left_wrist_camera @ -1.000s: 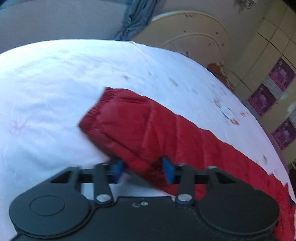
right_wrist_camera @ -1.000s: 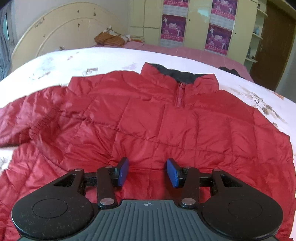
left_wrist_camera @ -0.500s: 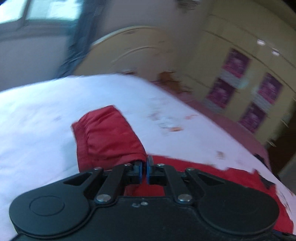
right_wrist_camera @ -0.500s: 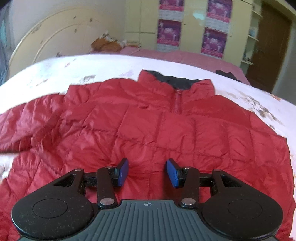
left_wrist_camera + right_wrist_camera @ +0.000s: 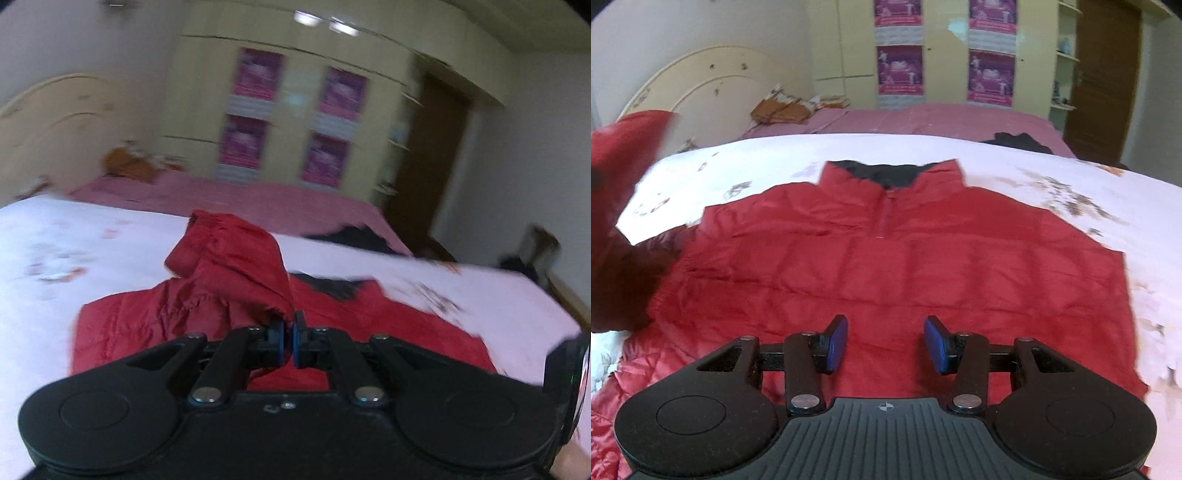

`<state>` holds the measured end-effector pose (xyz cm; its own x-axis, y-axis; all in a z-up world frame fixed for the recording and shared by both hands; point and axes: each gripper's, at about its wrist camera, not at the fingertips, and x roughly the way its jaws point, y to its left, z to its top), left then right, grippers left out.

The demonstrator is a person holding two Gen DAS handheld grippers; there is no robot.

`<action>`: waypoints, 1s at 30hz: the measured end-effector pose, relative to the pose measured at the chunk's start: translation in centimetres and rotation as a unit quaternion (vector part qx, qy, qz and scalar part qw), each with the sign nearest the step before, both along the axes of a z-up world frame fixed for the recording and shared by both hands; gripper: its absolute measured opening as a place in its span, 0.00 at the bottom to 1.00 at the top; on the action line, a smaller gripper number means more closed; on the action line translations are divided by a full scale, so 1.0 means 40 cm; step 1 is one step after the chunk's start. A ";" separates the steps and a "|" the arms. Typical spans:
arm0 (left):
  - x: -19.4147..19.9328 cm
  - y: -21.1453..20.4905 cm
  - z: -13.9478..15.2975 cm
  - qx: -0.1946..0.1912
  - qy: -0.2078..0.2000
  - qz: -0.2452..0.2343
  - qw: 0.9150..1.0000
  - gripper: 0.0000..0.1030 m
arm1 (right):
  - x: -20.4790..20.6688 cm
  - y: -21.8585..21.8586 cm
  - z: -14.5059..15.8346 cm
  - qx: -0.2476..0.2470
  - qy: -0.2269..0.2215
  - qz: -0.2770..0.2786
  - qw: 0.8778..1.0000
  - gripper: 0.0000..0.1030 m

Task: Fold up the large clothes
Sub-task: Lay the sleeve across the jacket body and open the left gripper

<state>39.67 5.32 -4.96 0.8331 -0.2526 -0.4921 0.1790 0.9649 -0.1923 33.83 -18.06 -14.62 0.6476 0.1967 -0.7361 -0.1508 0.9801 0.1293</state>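
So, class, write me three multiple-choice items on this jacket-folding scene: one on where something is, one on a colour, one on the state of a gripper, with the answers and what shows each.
1. Where does the red jacket lie?
A. On the white bedsheet
B. On the floor
C. Hung on the door

2. What colour is the inside of the jacket's collar?
A. Yellow
B. Dark, near black
C. White

3. How does the left gripper stand?
A. Wide open above the sheet
B. Shut on nothing
C. Shut on the jacket's sleeve

Answers:
1 A: the right wrist view shows the jacket spread flat on the sheet, front up.
2 B: dark lining shows inside the raised collar above the zip.
3 C: the blue pads meet with red fabric pinched between them and the sleeve is lifted off the bed; the right gripper is open over the jacket's body.
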 end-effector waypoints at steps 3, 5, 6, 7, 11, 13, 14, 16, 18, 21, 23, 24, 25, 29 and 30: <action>0.028 -0.099 -0.057 0.019 0.026 -0.045 0.998 0.04 | -0.012 -0.046 0.003 0.000 0.002 -0.016 1.000 0.44; 0.029 -0.163 -0.097 0.036 0.045 -0.071 0.996 0.04 | -0.020 -0.075 0.004 0.001 0.004 -0.026 1.000 0.44; 0.033 -0.190 -0.124 0.049 0.057 -0.082 0.994 0.04 | -0.023 -0.087 0.005 0.002 0.006 -0.029 1.000 0.44; 0.035 -0.210 -0.145 0.059 0.066 -0.088 0.992 0.06 | -0.025 -0.100 0.004 0.005 0.009 -0.032 0.999 0.44; 0.000 -0.229 -0.202 0.096 0.105 -0.108 0.984 0.31 | -0.033 -0.134 0.003 0.022 0.019 -0.037 0.999 0.45; -0.020 -0.223 -0.196 0.105 0.100 -0.101 0.984 0.73 | -0.035 -0.140 0.006 0.031 0.019 -0.037 0.999 0.45; -0.030 -0.213 -0.190 0.107 0.087 -0.089 0.986 0.78 | -0.035 -0.141 0.009 0.038 0.018 -0.036 0.998 0.44; -0.049 -0.184 -0.168 0.112 0.069 -0.072 0.989 0.78 | -0.031 -0.140 0.015 0.047 0.016 -0.034 0.998 0.46; -0.053 -0.157 -0.158 0.113 0.070 -0.054 0.990 0.78 | -0.029 -0.133 0.023 0.054 0.006 -0.037 0.998 0.93; -0.073 -0.092 -0.147 0.121 0.063 -0.017 0.990 0.78 | -0.026 -0.118 0.039 0.052 -0.014 -0.029 0.998 0.95; -0.075 -0.067 -0.138 0.128 0.064 0.006 0.990 0.78 | -0.019 -0.108 0.042 0.055 -0.015 -0.026 0.998 0.95; -0.083 -0.046 -0.139 0.129 0.066 0.018 0.989 0.78 | -0.010 -0.105 0.040 0.058 -0.013 -0.025 0.998 0.95; -0.094 -0.024 -0.141 0.130 0.069 0.032 0.989 0.78 | 0.002 -0.102 0.034 0.063 -0.008 -0.023 0.998 0.95; -0.150 0.046 -0.144 0.141 0.080 0.074 0.984 0.74 | 0.031 -0.069 0.001 0.075 0.026 -0.006 0.997 0.94; -0.156 0.056 -0.151 0.146 0.085 0.084 0.982 0.74 | 0.038 -0.058 -0.011 0.072 0.038 -0.005 0.997 0.87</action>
